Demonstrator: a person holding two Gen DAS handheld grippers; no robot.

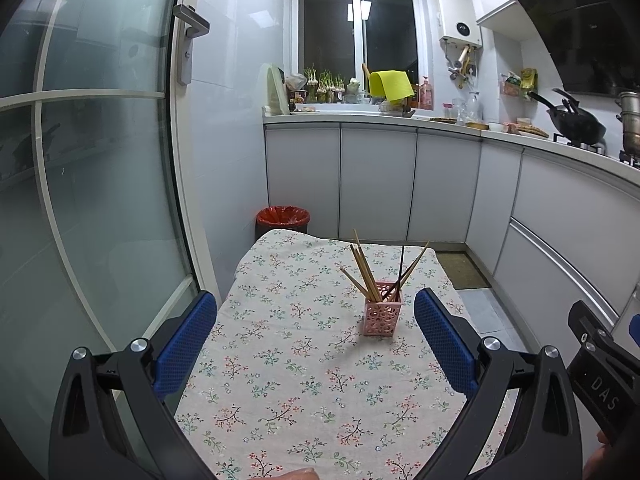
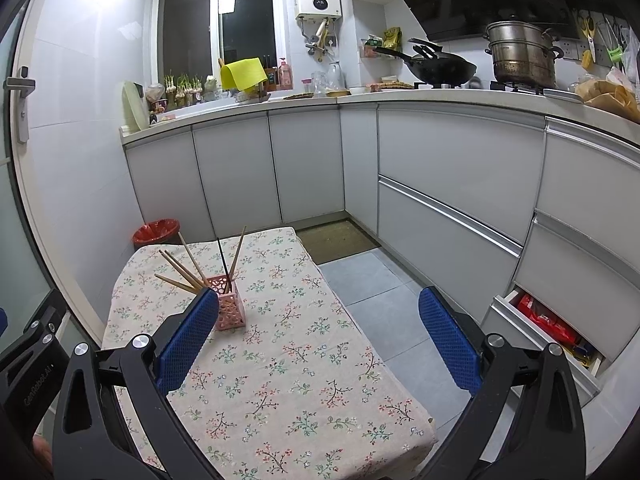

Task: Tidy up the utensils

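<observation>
A pink perforated plastic holder (image 1: pixel 382 314) stands upright on the floral-clothed worktop (image 1: pixel 280 380), wooden chopsticks (image 1: pixel 362 266) fanning from it. It sits at one o'clock ahead of the released, empty left claw (image 1: pixel 316 334), and at eleven o'clock from the released, empty right claw (image 2: pixel 318 332), partly behind its left finger (image 2: pixel 188 338).

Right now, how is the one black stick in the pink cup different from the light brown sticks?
The black chopstick is dark and stands nearly upright; the wooden chopsticks are pale tan and lean outward, most to the left, fanned apart. There is only one black chopstick but several wooden ones. The black chopstick also looks thinner. Both kinds stand in the same pink holder on the flowered tablecloth, and no gripper touches them.
</observation>
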